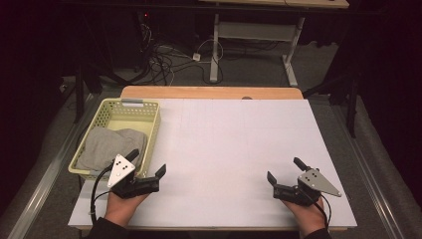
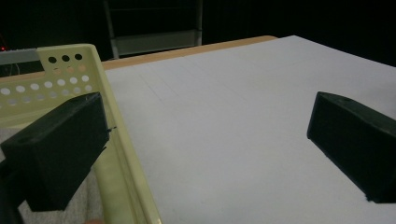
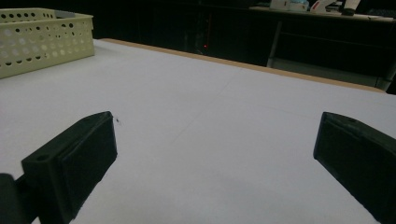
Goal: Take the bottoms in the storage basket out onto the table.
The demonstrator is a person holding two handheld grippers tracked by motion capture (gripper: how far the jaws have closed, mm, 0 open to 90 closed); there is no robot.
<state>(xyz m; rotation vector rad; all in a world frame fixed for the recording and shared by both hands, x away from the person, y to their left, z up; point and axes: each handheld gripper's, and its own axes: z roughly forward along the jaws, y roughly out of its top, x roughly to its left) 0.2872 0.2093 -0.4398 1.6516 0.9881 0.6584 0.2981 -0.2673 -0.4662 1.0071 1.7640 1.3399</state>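
Basket sitting at table's left edge (cloth lying in it), left gripper hovering just beside.

1. My left gripper is a matt black block with a grey three-cornered plate on top; the plate carries a few small dark screw dots.
2. A black cable loops out of it toward 7 o'clock and runs along my wrist.
3. My right gripper is the same build: black body, grey triangular plate with dark dots, its point aimed toward 4 o'clock.
4. A thin black cable trails from it toward 5 o'clock.
5. Seen close in the left gripper view, my fingers are chunky black wedges with flat inner faces.
6. In the right gripper view each finger has a small round hole near its upper edge.
7. My sleeves are dark at both cuffs.
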